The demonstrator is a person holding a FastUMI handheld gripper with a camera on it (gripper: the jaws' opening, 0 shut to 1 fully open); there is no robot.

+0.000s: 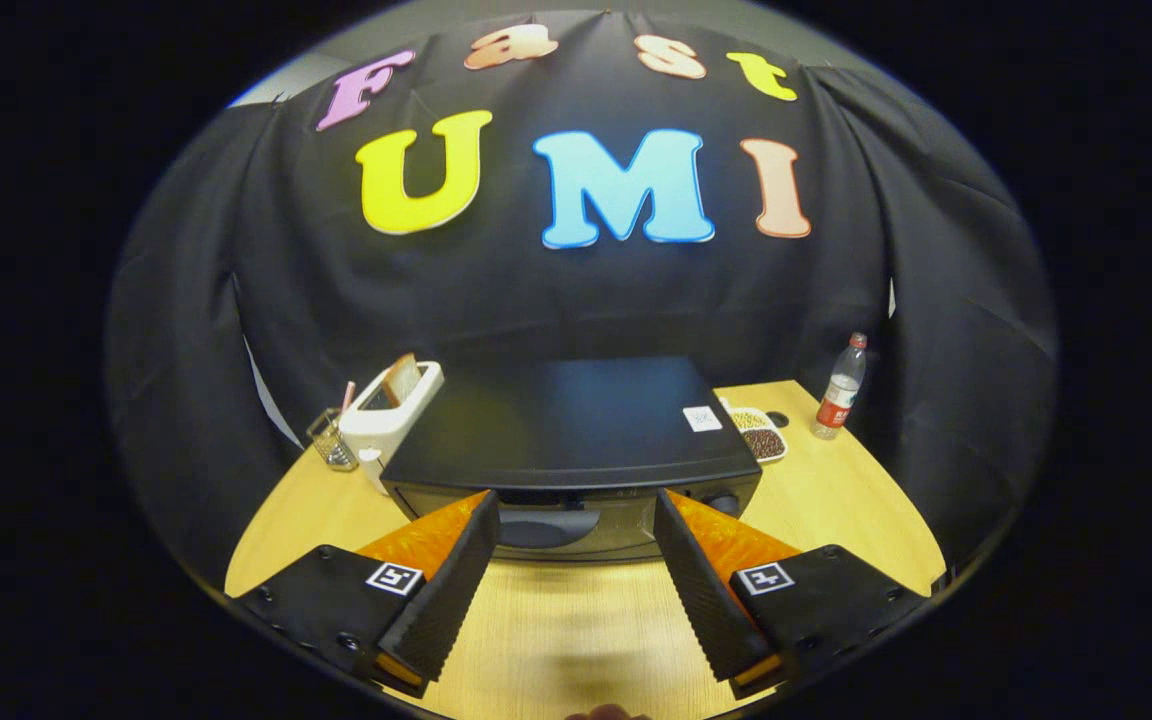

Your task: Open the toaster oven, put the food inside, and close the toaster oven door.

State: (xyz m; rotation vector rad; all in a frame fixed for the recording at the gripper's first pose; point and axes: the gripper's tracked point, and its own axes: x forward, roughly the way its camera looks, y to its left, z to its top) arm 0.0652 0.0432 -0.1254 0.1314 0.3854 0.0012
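Tongs [576, 560] spread wide, nothing between the fingers, held low over the bare wooden table [556, 630] and aimed square at the front of the toaster oven [576, 430]. Wide spread probably kept so as to straddle or hook the door handle, though the handle itself is hard to make out from this high angle.

Just beyond the fingertips, the oven's front with its door [561, 525] standing upright and closed; dark top seen from above, a knob [721, 503] at the right end of the front. Oven turned face-on to the tongs, within easy reach near the table's middle.

Behind the oven to the left, a white toaster [388, 415] with a slice of bread [401, 378] standing in its slot, and beside it a small wire holder [332, 440]. Behind to the right, a tray of food [761, 435], and further off a plastic bottle [841, 388] standing near the table's far edge.

Closed door with empty tongs fits either a stage ahead of opening or one after shutting; inside of the oven hidden, so no telling which.
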